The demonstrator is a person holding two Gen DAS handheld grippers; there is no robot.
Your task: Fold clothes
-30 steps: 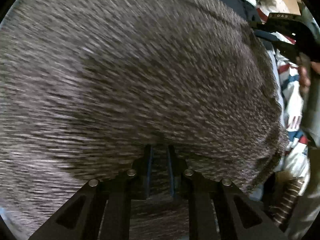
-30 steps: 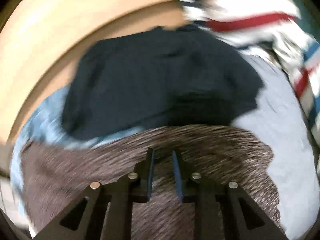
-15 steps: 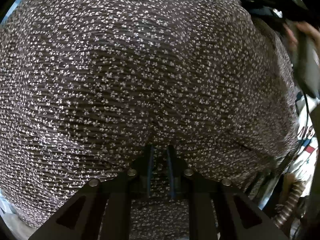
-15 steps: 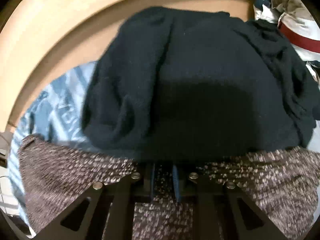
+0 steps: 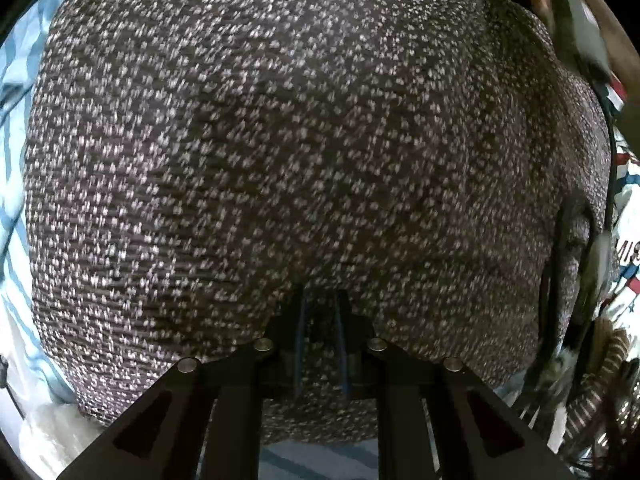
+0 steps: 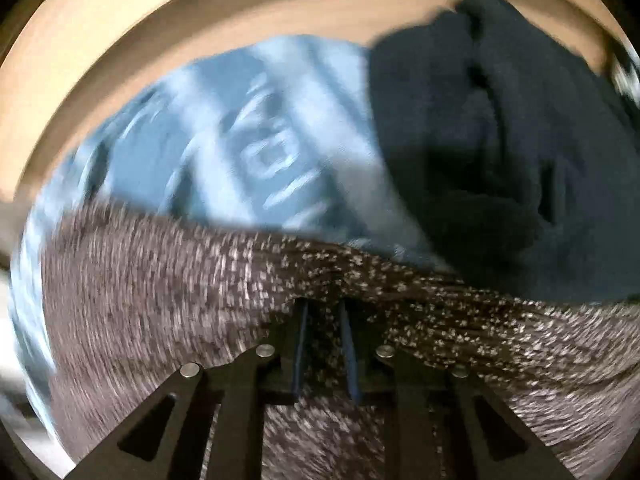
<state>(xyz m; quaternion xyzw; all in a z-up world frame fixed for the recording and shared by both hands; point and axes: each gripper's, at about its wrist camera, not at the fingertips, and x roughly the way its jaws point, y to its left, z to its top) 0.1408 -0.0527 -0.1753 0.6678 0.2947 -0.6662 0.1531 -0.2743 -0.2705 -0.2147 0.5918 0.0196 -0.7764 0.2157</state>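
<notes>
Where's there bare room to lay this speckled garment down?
Free: blue patterned sheet, between the wooden edge and the dark navy garment. Crowded: the right side, with that navy heap and striped clothes. Both tools grip the speckled garment.

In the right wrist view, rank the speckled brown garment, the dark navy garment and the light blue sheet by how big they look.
1. Brown garment, though it lies nearest the camera.
2. Navy garment.
3. Blue sheet, close to the navy one and partly covered.

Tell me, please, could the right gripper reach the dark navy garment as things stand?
Probably not yet: the right gripper is shut on the brown speckled garment, so its fingers are occupied. The dark navy garment lies uncovered just beyond, on the blue patterned sheet.
</notes>
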